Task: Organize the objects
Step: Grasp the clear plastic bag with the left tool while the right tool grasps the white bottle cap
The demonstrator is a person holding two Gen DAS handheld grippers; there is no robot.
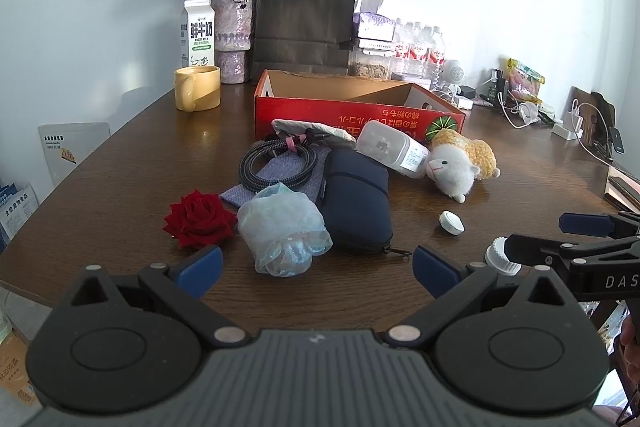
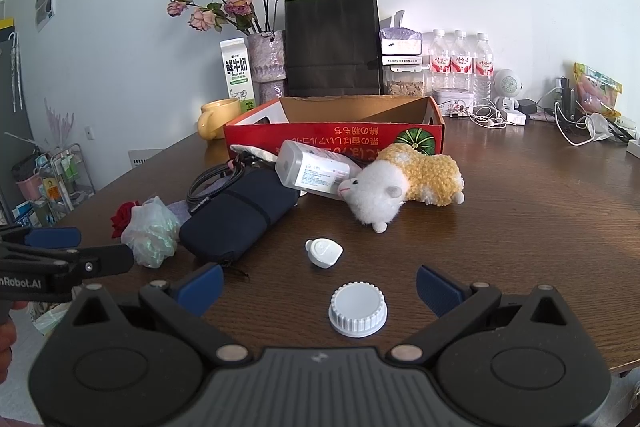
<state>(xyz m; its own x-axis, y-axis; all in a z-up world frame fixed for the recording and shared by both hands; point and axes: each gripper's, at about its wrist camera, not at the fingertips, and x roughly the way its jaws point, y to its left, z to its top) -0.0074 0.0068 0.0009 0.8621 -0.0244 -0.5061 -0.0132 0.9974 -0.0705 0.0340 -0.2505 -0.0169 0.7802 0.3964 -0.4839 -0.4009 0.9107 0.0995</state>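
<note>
A red cardboard box (image 1: 352, 113) (image 2: 332, 135) stands empty behind a heap of loose things on the brown table. The heap holds a red rose (image 1: 199, 219), a crumpled plastic bag (image 1: 282, 227) (image 2: 150, 231), a dark blue pouch (image 1: 356, 199) (image 2: 236, 217), a coiled cable (image 1: 272, 163), a white bottle (image 1: 394, 149) (image 2: 312, 171) and a plush sheep (image 1: 460, 165) (image 2: 400, 187). A small white cap (image 1: 451, 223) (image 2: 324, 253) and a ribbed white lid (image 2: 358, 309) (image 1: 502, 261) lie nearer. My left gripper (image 1: 316, 269) is open just before the bag. My right gripper (image 2: 320, 287) is open around the ribbed lid.
A yellow mug (image 1: 197, 87), a milk carton (image 1: 199, 33), a vase of dried roses (image 1: 234, 39), a black paper bag (image 1: 306, 21) and water bottles (image 2: 460, 67) line the back. Cables and chargers (image 2: 576, 123) clutter the far right. The table's front edge runs beneath both grippers.
</note>
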